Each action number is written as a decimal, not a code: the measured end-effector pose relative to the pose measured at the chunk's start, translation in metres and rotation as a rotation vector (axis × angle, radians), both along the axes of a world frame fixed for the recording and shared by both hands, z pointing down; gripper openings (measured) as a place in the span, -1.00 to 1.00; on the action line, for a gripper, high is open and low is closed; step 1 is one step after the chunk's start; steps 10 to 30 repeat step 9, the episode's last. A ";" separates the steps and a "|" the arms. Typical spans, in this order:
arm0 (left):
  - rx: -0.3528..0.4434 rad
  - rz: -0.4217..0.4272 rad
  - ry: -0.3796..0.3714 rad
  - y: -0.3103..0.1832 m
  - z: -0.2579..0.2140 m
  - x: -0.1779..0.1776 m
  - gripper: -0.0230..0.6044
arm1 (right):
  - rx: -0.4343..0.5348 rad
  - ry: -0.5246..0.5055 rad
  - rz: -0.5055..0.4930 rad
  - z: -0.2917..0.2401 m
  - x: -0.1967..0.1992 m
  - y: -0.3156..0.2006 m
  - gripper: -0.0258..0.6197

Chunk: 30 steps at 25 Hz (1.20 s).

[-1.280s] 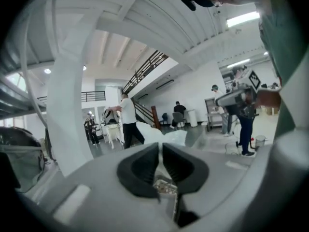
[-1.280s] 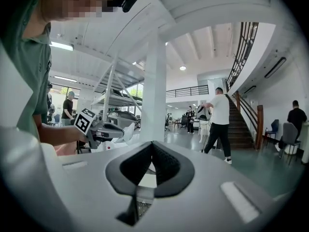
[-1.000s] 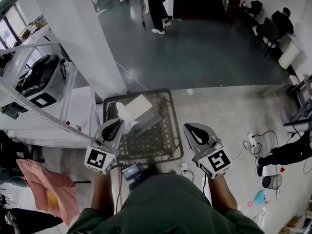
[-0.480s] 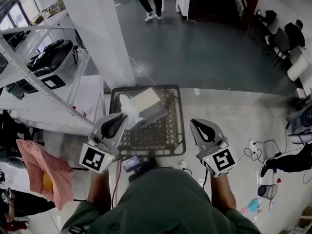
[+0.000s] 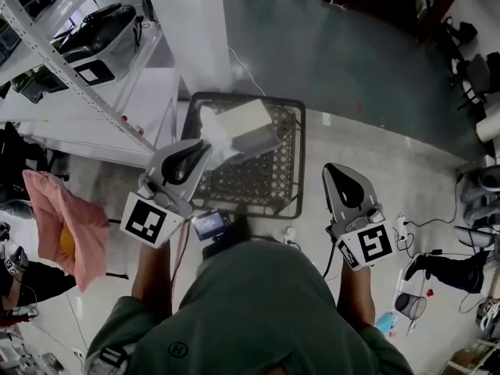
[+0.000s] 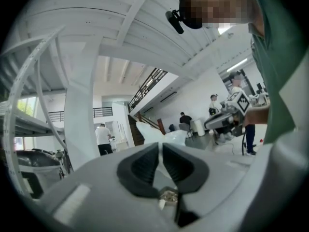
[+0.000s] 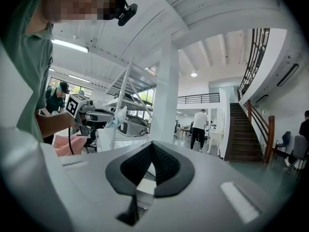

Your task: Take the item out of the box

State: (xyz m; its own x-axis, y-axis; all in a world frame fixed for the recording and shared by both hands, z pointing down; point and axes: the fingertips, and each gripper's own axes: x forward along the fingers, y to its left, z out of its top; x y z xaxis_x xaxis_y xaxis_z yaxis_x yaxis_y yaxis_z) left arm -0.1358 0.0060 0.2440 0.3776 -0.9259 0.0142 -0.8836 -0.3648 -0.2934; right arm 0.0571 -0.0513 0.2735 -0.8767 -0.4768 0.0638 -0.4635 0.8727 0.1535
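A black wire basket (image 5: 291, 170) stands on the floor in the head view, with a beige box (image 5: 248, 119) inside at its far end. A crumpled white plastic wrap (image 5: 213, 133) rises from beside the box to the tip of my left gripper (image 5: 205, 144). The left gripper view shows that gripper (image 6: 160, 146) shut, with the white plastic (image 6: 155, 132) sticking out beyond its tips. From the right gripper view, the plastic (image 7: 110, 116) hangs at the left gripper's tip. My right gripper (image 5: 334, 169) hovers right of the basket, and its jaws (image 7: 152, 146) are shut on nothing.
A white pillar (image 5: 187, 22) and a metal shelf rack (image 5: 78, 69) stand left of the basket. A pink cloth (image 5: 66, 225) hangs at the near left. Cables and a power strip (image 5: 406, 225) lie on the floor at the right. Chairs (image 5: 469, 61) stand far right.
The head view has slid forward over the basket. My left gripper has come up nearer the camera with the white plastic still at its tip. The right gripper keeps its place beside the basket.
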 end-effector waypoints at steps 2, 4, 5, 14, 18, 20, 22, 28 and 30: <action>0.001 -0.008 0.000 0.000 0.001 -0.004 -0.85 | 0.001 0.002 -0.010 0.000 -0.004 -0.001 -0.91; 0.003 -0.012 0.000 -0.001 0.003 -0.003 -0.85 | 0.001 0.003 -0.013 0.002 -0.003 -0.002 -0.91; 0.003 -0.012 -0.001 -0.002 0.004 -0.002 -0.85 | 0.001 0.003 -0.014 0.003 -0.002 -0.003 -0.91; -0.004 -0.016 -0.002 -0.007 0.007 -0.001 -0.85 | 0.002 0.004 -0.017 0.006 -0.001 -0.008 -0.91; -0.004 -0.016 -0.002 -0.007 0.007 -0.001 -0.85 | 0.002 0.004 -0.017 0.006 -0.001 -0.008 -0.91; -0.004 -0.016 -0.002 -0.007 0.007 -0.001 -0.85 | 0.002 0.004 -0.017 0.006 -0.001 -0.008 -0.91; -0.004 -0.016 -0.002 -0.007 0.007 -0.001 -0.85 | 0.002 0.004 -0.017 0.006 -0.001 -0.008 -0.91; -0.004 -0.016 -0.002 -0.007 0.007 -0.001 -0.85 | 0.002 0.004 -0.017 0.006 -0.001 -0.008 -0.91; -0.004 -0.016 -0.002 -0.007 0.007 -0.001 -0.85 | 0.002 0.004 -0.017 0.006 -0.001 -0.008 -0.91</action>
